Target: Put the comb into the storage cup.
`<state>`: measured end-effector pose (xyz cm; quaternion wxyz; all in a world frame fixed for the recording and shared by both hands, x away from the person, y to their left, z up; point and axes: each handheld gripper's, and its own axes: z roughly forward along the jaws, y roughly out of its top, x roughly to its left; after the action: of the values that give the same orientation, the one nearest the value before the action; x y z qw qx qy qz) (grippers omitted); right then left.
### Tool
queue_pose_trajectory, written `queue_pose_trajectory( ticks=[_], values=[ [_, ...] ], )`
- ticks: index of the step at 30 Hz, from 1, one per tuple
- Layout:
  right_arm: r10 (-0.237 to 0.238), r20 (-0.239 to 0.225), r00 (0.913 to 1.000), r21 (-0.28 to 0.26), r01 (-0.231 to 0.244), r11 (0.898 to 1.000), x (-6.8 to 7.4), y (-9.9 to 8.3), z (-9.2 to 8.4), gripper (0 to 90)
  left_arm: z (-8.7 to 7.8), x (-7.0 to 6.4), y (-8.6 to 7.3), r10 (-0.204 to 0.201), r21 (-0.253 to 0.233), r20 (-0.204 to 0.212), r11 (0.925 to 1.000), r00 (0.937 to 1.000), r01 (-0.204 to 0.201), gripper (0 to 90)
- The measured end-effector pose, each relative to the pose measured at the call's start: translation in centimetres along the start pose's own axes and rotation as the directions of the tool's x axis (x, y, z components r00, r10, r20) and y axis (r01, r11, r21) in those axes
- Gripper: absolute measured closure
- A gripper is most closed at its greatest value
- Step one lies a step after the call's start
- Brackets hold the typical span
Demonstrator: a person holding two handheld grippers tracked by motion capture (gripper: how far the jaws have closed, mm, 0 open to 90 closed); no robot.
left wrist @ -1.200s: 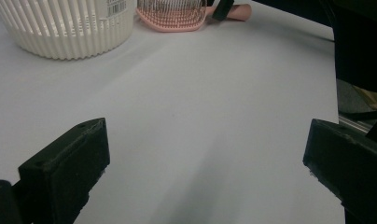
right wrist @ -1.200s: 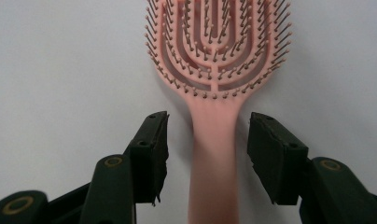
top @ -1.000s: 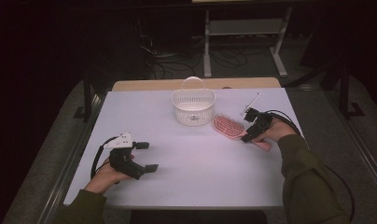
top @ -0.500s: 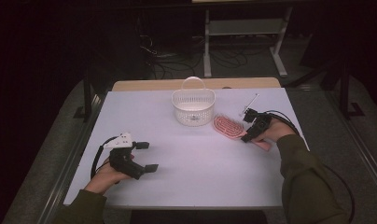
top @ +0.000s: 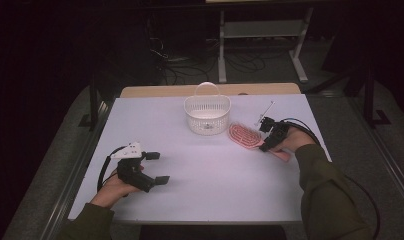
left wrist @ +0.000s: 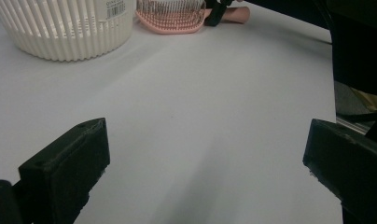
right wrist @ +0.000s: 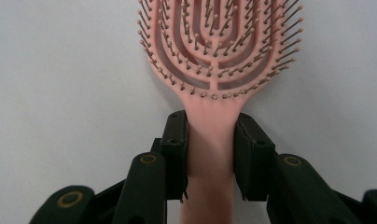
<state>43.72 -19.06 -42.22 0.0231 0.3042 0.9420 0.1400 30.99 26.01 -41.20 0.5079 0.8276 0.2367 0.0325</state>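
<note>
We are looking down from the high view on a white table (top: 205,180), where a pink hairbrush (top: 245,136) is lying bristles up, just right of a white slatted basket (top: 207,115) near the far edge. Our right gripper (top: 265,146) is sitting at the brush's handle end, but from up here we cannot tell how the jaws are meeting it.

The right gripper view is settling that: the right gripper (right wrist: 211,135) is clamping the narrow neck of the hairbrush (right wrist: 214,51), one black pad pressing each side of the handle, just below the looped head with its ball-tipped bristles. The jaws have just been closing onto it, with the handle between them.

Our left gripper (top: 157,167) is resting low at the near left of the table, well apart from the brush, with its jaws standing wide apart and nothing between them. The left gripper view is giving us a side-on look that the others lack: the basket (left wrist: 65,28) carrying a barcode label, and behind it the hairbrush (left wrist: 170,18) lying flat on the table.
</note>
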Motion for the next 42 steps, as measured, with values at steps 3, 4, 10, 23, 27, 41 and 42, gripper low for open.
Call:
queue_pose_trajectory(
  ticks=[3,4,10,23,27,41,42],
  values=[
    [-0.003,0.002,1.0000,0.005,0.003,1.000,0.0,0.1,0.0,67.0,0.0,0.0,0.0,0.001,0.001,0.000,1.0000,1.0000,-0.001,0.0],
    [-0.003,0.003,1.0000,0.006,0.003,1.000,0.0,0.1,0.0,67.2,0.0,0.0,0.0,0.002,0.000,0.001,1.0000,1.0000,-0.002,0.0],
    [0.013,-0.002,0.9999,0.008,-0.013,1.000,0.0,0.1,0.0,68.3,0.0,0.0,0.0,0.004,0.001,0.001,1.0000,1.0000,-0.004,0.0],
    [0.026,0.011,0.9996,0.018,-0.026,1.000,0.1,0.2,0.0,69.1,0.0,0.0,0.0,0.004,0.001,-0.001,1.0000,1.0000,-0.004,0.0],
    [0.035,0.016,0.9993,0.015,-0.035,0.999,0.2,0.2,0.0,69.2,0.0,0.0,0.0,0.005,0.003,-0.001,1.0000,1.0000,-0.005,0.0],
    [0.063,0.017,0.9979,-0.048,-0.062,0.997,-0.2,-1.1,-0.9,69.2,0.1,0.0,0.0,0.003,0.003,0.000,1.0000,1.0000,-0.003,0.0],
    [0.071,0.014,0.9974,-0.057,-0.070,0.996,-0.3,-1.3,-1.0,69.2,0.1,0.0,0.0,0.003,0.004,-0.001,1.0000,1.0000,-0.003,0.0]
  ],
)
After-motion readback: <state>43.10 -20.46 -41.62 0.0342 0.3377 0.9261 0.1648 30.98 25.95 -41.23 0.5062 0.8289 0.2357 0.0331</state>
